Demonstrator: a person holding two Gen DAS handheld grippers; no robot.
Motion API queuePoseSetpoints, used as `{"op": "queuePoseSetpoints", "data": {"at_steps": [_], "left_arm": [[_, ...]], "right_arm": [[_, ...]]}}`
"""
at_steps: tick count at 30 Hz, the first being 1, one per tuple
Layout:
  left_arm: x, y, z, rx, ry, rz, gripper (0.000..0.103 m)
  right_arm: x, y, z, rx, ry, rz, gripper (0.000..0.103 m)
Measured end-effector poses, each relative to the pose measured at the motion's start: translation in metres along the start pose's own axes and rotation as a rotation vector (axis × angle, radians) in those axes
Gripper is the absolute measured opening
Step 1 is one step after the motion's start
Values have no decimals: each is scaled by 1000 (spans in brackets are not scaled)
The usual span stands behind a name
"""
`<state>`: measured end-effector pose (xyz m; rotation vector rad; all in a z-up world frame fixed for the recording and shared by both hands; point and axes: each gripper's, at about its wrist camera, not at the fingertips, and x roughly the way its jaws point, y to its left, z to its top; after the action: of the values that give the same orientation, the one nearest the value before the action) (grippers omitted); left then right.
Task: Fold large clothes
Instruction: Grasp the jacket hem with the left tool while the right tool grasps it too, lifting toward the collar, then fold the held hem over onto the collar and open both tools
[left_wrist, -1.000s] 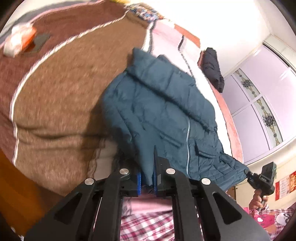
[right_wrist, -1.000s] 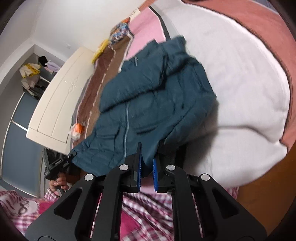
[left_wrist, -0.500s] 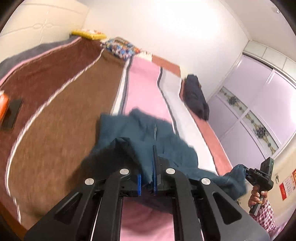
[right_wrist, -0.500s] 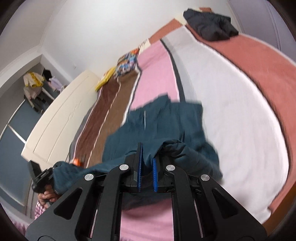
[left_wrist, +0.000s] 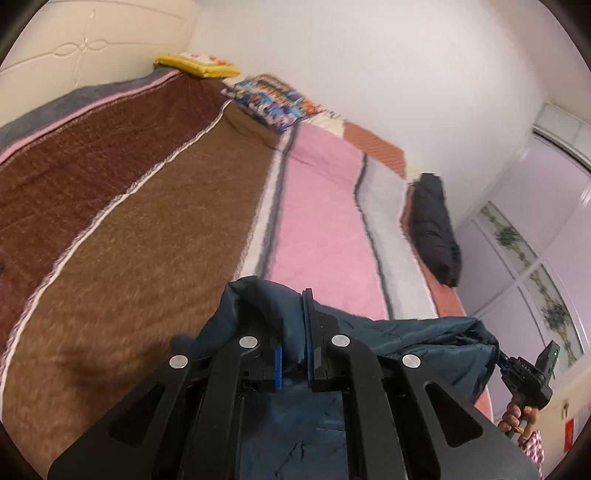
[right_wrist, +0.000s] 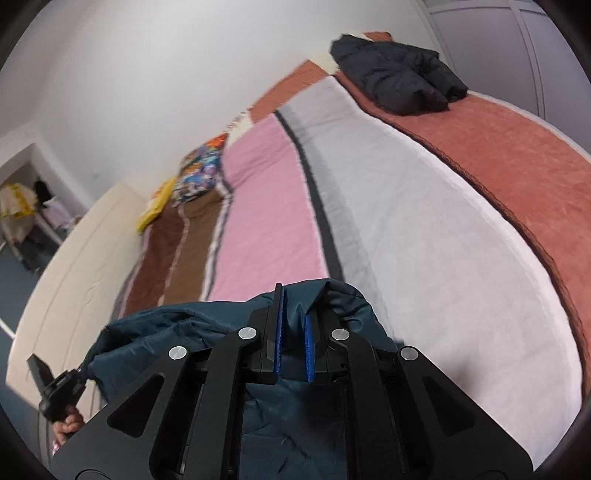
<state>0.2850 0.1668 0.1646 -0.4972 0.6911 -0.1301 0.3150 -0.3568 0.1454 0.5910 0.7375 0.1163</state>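
Left gripper (left_wrist: 293, 354): my fingers pinched a fold of the teal jacket (left_wrist: 406, 332).
Right gripper (right_wrist: 293, 339): pinched its other end.
Jacket: stretched between my grippers above the bed's (right_wrist: 424, 229) near edge.

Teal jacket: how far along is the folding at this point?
Early. Done: only the black jacket lies bundled at the bed's far end. In hand: left gripper and right gripper each pinch the teal jacket, lifted and bunched. Left: spreading it flat and every fold.
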Motion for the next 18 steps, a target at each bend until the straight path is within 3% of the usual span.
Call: {"op": "queuePoseSetpoints", "data": {"at_steps": [8,18], "left_arm": [[104,27,12,-54,80,94,8],[178,45,-6,-68,173,198,9]], "right_arm": [[117,-21,10,22,67,-138,10],[192,-50,-15,-10,148,-263,10]]}}
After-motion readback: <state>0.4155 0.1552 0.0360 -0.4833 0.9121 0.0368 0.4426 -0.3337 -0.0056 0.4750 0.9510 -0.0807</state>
